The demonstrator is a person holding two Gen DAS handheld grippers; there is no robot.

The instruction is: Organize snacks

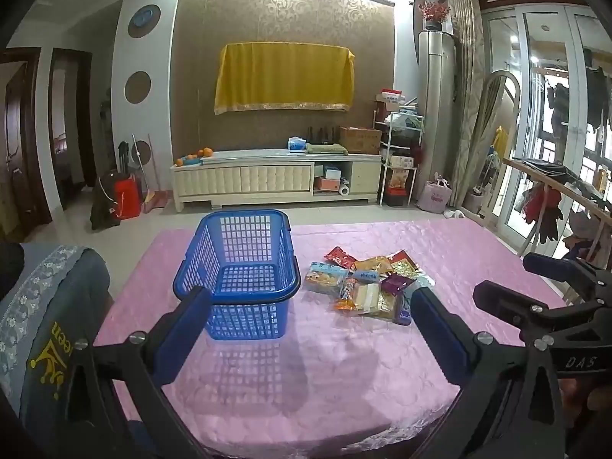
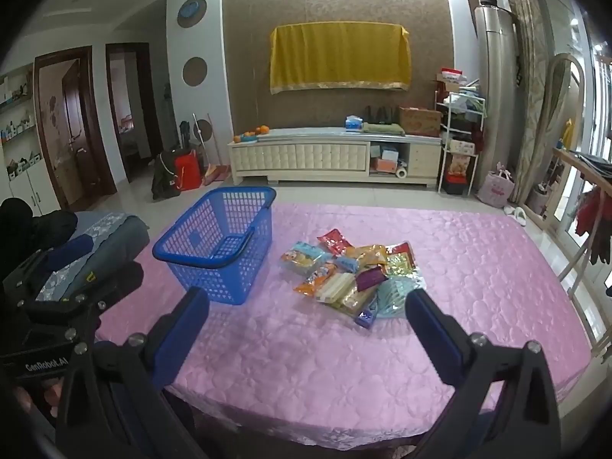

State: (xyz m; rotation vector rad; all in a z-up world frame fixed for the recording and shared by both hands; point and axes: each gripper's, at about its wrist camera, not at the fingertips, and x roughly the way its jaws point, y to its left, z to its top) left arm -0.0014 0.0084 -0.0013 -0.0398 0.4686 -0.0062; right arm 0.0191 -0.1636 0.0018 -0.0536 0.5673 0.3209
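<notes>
An empty blue plastic basket stands on the pink quilted table cover, left of centre, its handle folded down. To its right lies a heap of several snack packets in red, orange, yellow, purple and light blue wrappers. My left gripper hovers open over the near part of the table, short of both, with nothing between its blue pads. My right gripper is likewise open and empty, near the table's front. The right gripper's black body shows at the right edge of the left wrist view.
A grey-blue cushioned chair back stands at the table's left. Beyond the table are a tiled floor, a cream TV cabinet against the wall, and a wooden rack with hanging clothes at the right.
</notes>
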